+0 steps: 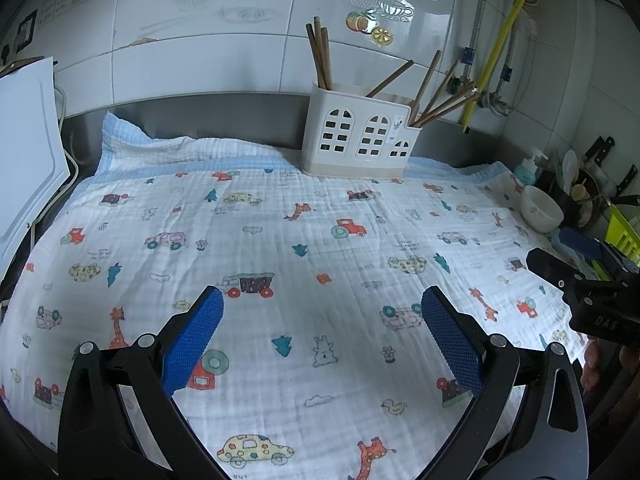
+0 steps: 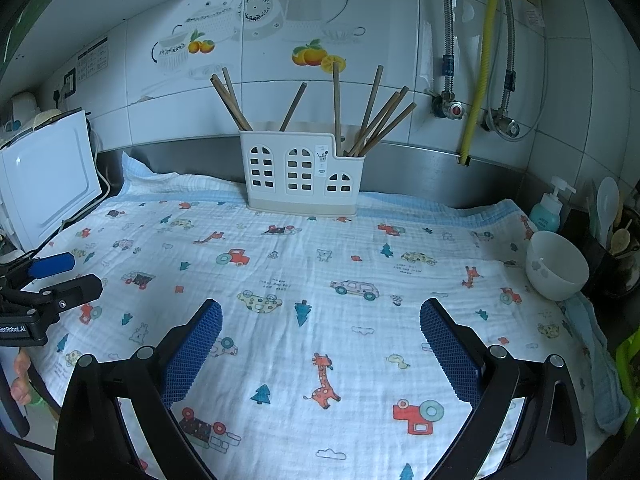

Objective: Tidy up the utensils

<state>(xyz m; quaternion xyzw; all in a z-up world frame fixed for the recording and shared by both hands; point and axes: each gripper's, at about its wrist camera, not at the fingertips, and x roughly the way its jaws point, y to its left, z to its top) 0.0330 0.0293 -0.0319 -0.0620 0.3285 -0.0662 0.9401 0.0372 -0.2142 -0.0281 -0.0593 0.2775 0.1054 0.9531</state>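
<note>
Hovering low over the desk, the left claw (image 1: 322, 336) and the right claw (image 2: 320, 338) both gape wide with nothing between their blue, dimpled pads, which suits a pause between picks. Well ahead of each claw, against the steel backsplash, stands the holder (image 2: 302, 172), a cream plastic caddy moulded like a little house with arched window cut-outs, probably for draining. The chopsticks (image 2: 370, 116), slim brown sticks that look wooden, lean in its compartments: a few at the end further from the right claw, one in the middle, most fanned out at the lower end. Under both claws lies a crinkled muslin cloth (image 2: 320, 280) printed with cars and giraffes. A glossy white bowl (image 2: 556, 266) sits off to the right claw's outer side, near the cloth's edge. No loose utensils show on the cloth, so sorting seems largely done.
</note>
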